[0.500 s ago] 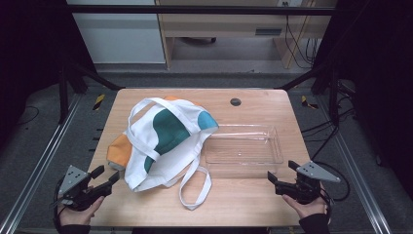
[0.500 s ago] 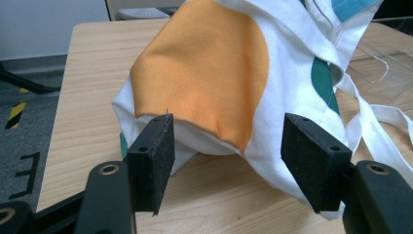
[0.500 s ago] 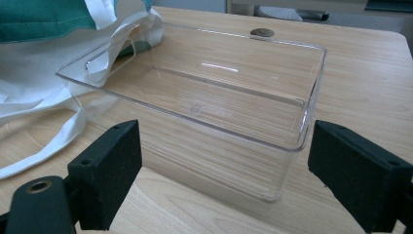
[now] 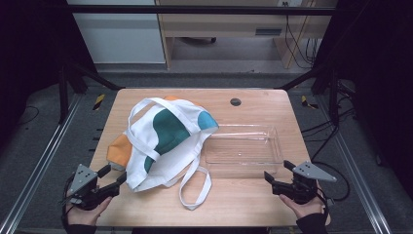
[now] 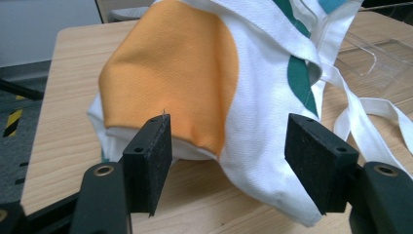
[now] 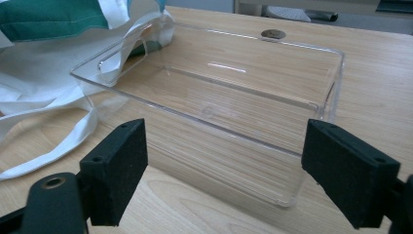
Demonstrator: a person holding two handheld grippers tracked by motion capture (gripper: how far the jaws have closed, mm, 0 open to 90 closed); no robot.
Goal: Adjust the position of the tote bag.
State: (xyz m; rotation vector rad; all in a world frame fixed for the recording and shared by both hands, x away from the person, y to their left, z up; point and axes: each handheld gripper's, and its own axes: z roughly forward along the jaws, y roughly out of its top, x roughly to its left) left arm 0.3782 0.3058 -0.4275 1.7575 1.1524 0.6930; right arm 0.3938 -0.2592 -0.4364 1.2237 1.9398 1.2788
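High view: a white tote bag (image 4: 163, 141) lies mid-frame beside a clear tray (image 4: 242, 169). Left gripper (image 4: 115, 181) at lower left and right gripper (image 4: 277, 176) at lower right both have jaws apart, holding nothing.

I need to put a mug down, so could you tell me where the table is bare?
The bare patches are the right strip of the table beside the clear tray, the far edge around the round hole, and the near edge right of the strap loop. The tote bag crowds the left.

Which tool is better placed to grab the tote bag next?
Left. The left tool sits open right at the tote bag edge; the right tool faces the clear plastic box instead.
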